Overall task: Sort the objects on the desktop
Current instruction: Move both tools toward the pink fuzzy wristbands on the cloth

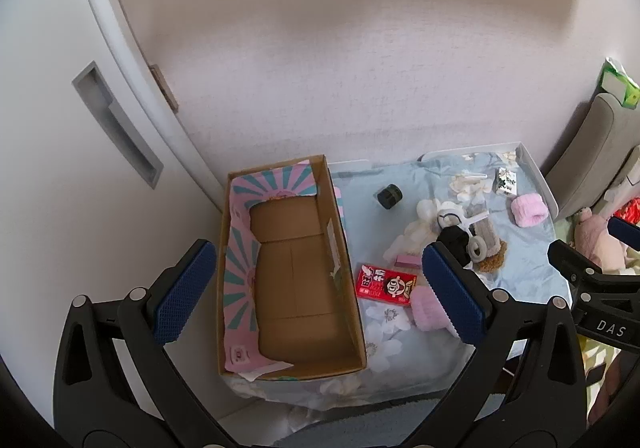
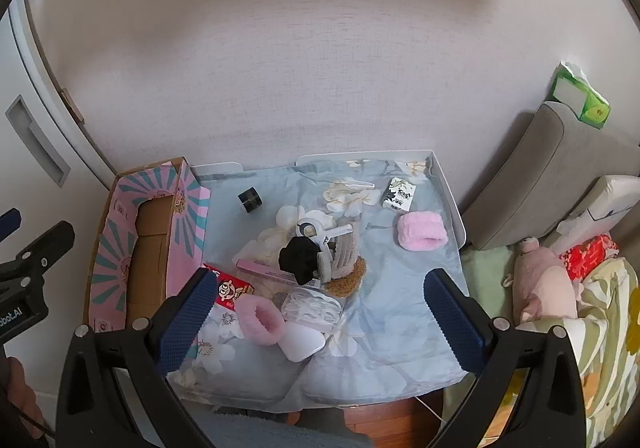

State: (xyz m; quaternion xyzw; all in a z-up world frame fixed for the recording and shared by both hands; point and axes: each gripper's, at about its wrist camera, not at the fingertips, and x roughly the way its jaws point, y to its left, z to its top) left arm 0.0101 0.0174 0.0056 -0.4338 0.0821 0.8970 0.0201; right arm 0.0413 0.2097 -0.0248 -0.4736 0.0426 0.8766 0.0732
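An open cardboard box [image 1: 294,276] with pink-and-teal lining stands empty at the left of a small table covered in pale blue floral cloth [image 2: 392,312]. My left gripper [image 1: 320,288] hangs open above the box, holding nothing. My right gripper [image 2: 320,318] hangs open above the table's front, also holding nothing. On the cloth lie a red snack box [image 1: 386,284], two pink fluffy cuffs [image 2: 421,230] [image 2: 260,318], a black scrunchie [image 2: 300,258], a small black cube [image 2: 250,200], a white patterned packet [image 2: 397,194], a white case [image 2: 302,342] and a clear plastic packet [image 2: 312,310].
A white cupboard door with a recessed handle [image 1: 116,123] is on the left, a wall behind. On the right are a grey cushion [image 2: 540,175], a green tissue pack [image 2: 580,95], a pink plush toy [image 2: 540,284] and bedding. The table has a raised white rim [image 2: 448,191].
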